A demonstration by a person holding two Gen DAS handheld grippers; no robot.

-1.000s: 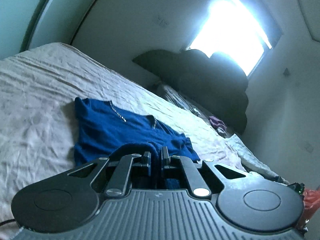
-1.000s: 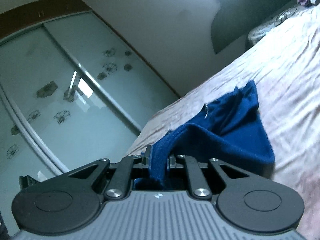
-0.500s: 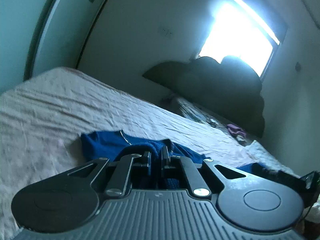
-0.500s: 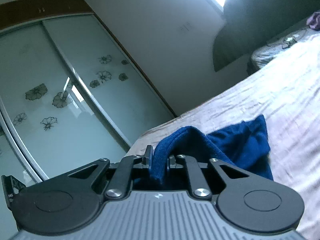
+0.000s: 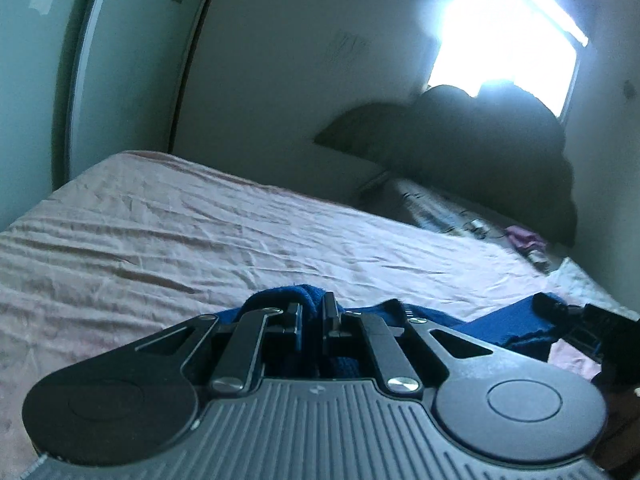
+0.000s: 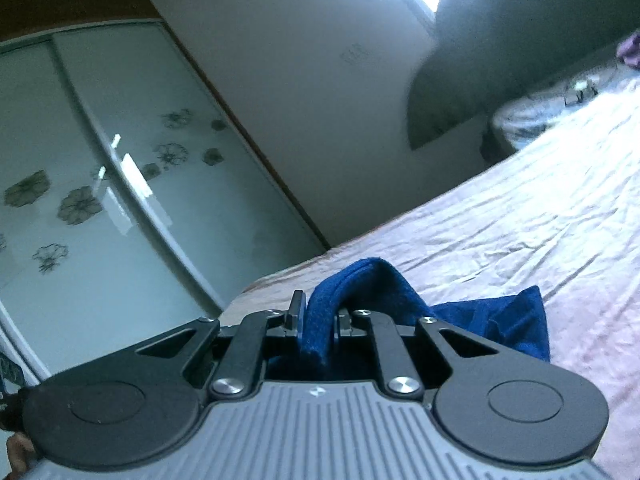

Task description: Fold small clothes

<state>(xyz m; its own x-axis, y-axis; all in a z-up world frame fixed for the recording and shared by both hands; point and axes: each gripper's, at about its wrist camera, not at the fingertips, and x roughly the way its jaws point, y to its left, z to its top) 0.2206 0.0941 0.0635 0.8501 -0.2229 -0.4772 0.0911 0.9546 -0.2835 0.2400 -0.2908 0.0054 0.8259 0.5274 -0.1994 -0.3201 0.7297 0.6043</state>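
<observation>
A small dark blue garment (image 5: 508, 324) is held up at two points over a bed with a wrinkled pale pink sheet (image 5: 200, 236). My left gripper (image 5: 312, 312) is shut on a bunched edge of the cloth, which bulges over its fingertips. Most of the fabric is hidden behind the gripper body, and a strip of it runs to the right. My right gripper (image 6: 318, 316) is shut on a thick fold of the blue garment (image 6: 492, 324), which arches above the pads and drapes down to the right onto the sheet (image 6: 540, 220). The other gripper shows as a dark shape (image 5: 600, 332) at the right edge.
A dark headboard (image 5: 480, 148) stands under a bright window (image 5: 508, 28) at the bed's far end. Patterned bedding (image 5: 448, 212) and a small purple item (image 5: 524, 238) lie near it. Sliding wardrobe doors with flower prints (image 6: 100, 184) line the far side of the bed.
Both grippers have drawn back across the bed with the blue garment. Far less of it lies spread on the sheet than before, and more bare sheet shows ahead. Both grips are unchanged.
</observation>
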